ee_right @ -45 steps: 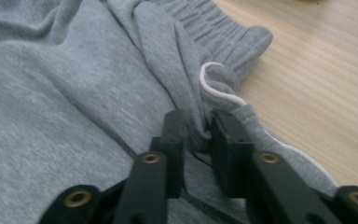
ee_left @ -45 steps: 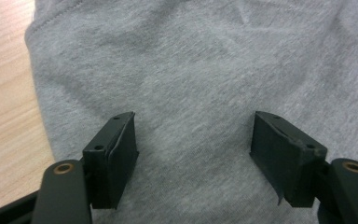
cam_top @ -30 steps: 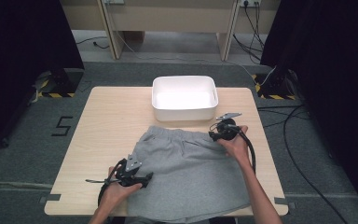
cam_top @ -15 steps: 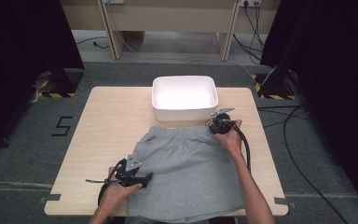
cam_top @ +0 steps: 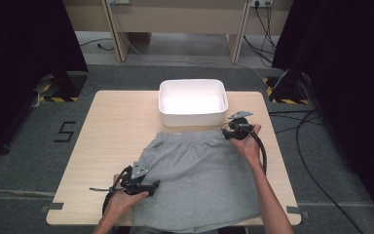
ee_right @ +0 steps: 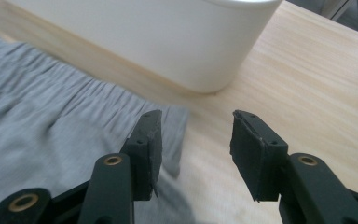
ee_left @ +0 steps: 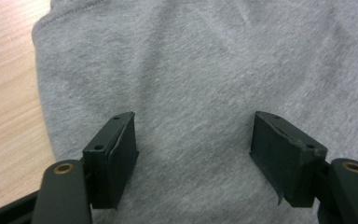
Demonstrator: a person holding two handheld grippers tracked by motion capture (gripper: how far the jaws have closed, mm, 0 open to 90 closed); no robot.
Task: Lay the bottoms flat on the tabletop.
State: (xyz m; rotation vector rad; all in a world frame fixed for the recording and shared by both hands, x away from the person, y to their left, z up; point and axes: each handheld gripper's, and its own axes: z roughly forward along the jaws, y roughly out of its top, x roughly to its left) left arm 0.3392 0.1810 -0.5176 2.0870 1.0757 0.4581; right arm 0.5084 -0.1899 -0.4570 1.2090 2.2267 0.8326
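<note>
Grey shorts (cam_top: pixel 195 178), waistband toward bin (cam_top: pixel 192 101)

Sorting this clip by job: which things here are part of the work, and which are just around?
In the job:
shorts
left gripper, open over the shorts
right gripper, jaws just opened, at the waistband corner

Just around:
white bin
table
floor cables

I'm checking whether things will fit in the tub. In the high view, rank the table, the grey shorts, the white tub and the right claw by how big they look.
1. Table
2. Grey shorts
3. White tub
4. Right claw

All four differ clearly in size, so none is left unranked.
</note>
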